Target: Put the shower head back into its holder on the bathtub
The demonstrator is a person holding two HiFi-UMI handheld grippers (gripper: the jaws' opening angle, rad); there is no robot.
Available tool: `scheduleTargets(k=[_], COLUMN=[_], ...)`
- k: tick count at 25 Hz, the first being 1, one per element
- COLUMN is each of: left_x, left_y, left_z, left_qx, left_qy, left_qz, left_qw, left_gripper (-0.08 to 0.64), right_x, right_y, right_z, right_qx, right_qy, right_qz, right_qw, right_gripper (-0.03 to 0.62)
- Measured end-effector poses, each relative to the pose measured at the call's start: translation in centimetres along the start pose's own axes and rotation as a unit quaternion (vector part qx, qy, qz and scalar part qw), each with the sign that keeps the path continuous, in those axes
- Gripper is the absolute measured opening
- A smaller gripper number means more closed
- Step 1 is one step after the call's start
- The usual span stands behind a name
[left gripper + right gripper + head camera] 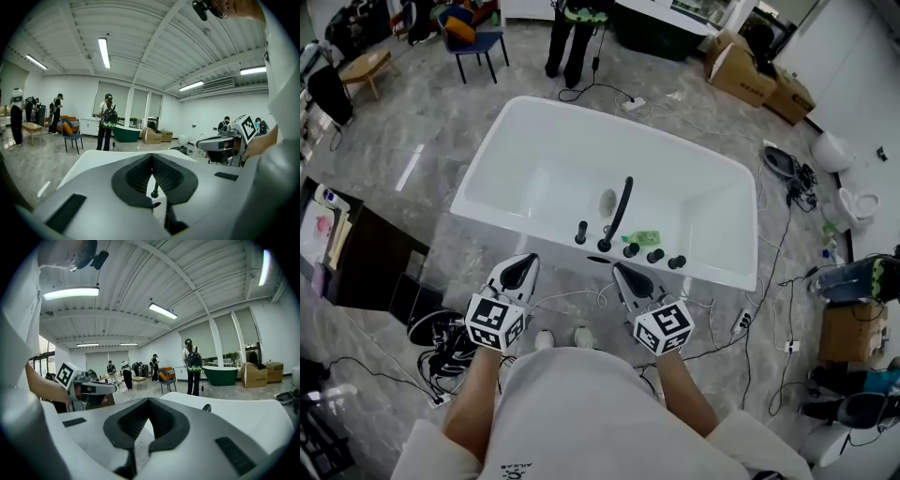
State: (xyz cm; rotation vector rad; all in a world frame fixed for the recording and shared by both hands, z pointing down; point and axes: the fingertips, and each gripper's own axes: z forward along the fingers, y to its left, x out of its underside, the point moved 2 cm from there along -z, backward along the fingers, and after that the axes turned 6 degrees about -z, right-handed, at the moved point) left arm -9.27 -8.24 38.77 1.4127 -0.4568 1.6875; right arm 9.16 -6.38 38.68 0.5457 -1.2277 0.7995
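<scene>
The left gripper [521, 272] and right gripper [630, 279] hovered at lower centre, before the bathtub [712, 267], each with jaws pressed together, empty. The black shower head [621, 208] stood upright on the near rim, apparently in its holder.

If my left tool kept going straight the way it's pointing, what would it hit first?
Most likely the bathtub's near rim, left of the leftmost black knob. Nothing lies between it and the left tool, though depth is hard to judge.
</scene>
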Motion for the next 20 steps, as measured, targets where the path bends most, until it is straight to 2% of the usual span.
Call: scheduleTargets(k=[12, 20], left_x=[-0.2, -0.6], left_y=[0.1, 0.6], left_z=[-1.3, -1.1], left_qx=[0.005, 0.001], left_qy=[-0.013, -0.024], left_qz=[-0.002, -0.006], left_qw=[0.9999, 0.9997], left_gripper=[0.011, 0.011], right_x=[-1.1, -1.5], right_y=[1.6, 0.5], right_z=[-0.6, -0.7], right_qx=[0.022, 0.049], right_qy=[-0.013, -0.022], right_qz=[0.002, 0.004], right_qw=[1.000, 0.999], right_gripper=[0.017, 0.015])
